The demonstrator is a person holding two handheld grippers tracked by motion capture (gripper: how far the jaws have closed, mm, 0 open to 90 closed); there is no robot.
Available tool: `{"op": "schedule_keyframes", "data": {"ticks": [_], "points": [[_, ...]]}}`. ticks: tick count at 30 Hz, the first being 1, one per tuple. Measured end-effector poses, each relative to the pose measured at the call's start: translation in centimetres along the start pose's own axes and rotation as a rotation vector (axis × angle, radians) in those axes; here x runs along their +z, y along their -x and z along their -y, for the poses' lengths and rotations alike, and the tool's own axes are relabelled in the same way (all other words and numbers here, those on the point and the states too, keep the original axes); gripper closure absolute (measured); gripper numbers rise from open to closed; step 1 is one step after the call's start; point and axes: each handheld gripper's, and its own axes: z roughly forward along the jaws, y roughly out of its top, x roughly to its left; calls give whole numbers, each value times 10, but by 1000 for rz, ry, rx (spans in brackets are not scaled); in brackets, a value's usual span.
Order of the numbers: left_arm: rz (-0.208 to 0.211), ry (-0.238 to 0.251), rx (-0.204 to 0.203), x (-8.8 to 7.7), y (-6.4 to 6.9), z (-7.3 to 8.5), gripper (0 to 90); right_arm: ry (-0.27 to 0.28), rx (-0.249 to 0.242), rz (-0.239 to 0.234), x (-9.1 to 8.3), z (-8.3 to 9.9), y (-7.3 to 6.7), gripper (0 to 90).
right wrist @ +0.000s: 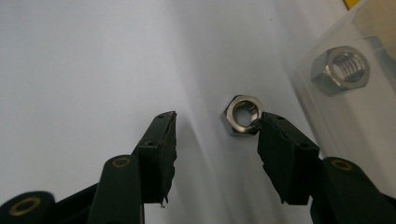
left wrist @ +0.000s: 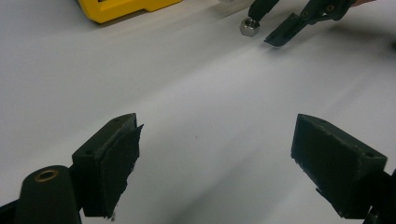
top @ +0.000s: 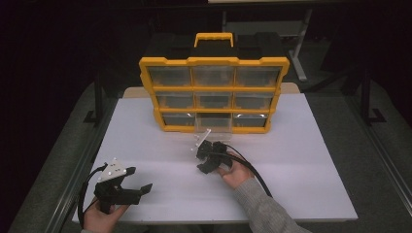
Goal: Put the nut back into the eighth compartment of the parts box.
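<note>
- Progress looks early to us: a steel nut (right wrist: 243, 115) lies loose on the white table (top: 301, 165), just in front of the clear drawer (top: 203, 137) pulled out of the bottom row of the yellow organiser (top: 214, 94). We judge the job to be moving nuts between that drawer and the table, and this nut is not yet gripped.
- On the left, we keep the left gripper (top: 138, 187) low over the near left corner of the table, well apart from the nut. In the left gripper view its jaws stand wide apart, with bare table between them, so it holds nothing and touches nothing.
- Towards the middle, the right gripper (right wrist: 217, 135) reaches for the nut. Its jaws are partly open; the nut sits just beyond and towards the right-hand tip, which touches or nearly touches its edge, while the other tip stands clear. From the left gripper view we see the same nut (left wrist: 249, 26) beside those tips.
- At the right of the right gripper view, a second nut (right wrist: 340, 69) rests inside the drawer, behind its clear wall.
- What is left, as we judge it: centre the jaws on the loose nut, close, lift and place it.
</note>
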Motion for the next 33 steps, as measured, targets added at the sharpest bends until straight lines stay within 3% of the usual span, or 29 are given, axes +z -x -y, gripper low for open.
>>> {"op": "schedule_keyframes", "data": {"ticks": [6,8,20,33], "points": [[0,-2,1,0,0,0,150,8,15,-8,4,-2,4,488],[1,-2,1,0,0,0,150,12,21,-34,5,-2,6,526],[0,-1,2,0,0,0,149,21,-1,-93,8,-5,8,677],[-2,7,1,0,0,0,150,1,-9,-147,3,-6,11,691]]}}
